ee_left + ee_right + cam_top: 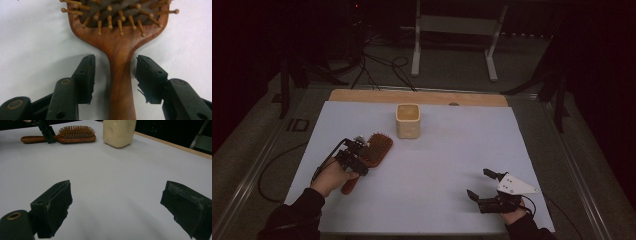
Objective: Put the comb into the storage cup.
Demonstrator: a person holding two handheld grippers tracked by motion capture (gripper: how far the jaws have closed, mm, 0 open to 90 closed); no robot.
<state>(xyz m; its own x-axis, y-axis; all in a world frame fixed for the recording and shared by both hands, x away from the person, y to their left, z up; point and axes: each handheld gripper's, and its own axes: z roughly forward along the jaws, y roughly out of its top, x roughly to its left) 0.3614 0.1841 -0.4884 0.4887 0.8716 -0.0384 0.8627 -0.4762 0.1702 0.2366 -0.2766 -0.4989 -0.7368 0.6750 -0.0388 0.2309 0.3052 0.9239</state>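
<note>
Left gripper [115, 77] is set astride the wooden hairbrush [120, 50] handle, jaws narrowed but pads not yet touching; the brush lies flat, ungrasped, near a cream square cup [407, 120]. Right gripper [484, 185] rests wide open, empty. White sheet [437, 165] covers the table; dim room behind.

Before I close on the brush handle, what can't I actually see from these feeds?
- Hairbrush, left gripper view: top of the head and the handle's end are cut off by the frame edges.
- Hairbrush handle, high view: mostly covered by the left gripper and hand.
- Cream cup: its inside is too dim in the high view; its rim is cut off in the right gripper view.
- Right gripper: open, empty.
</note>
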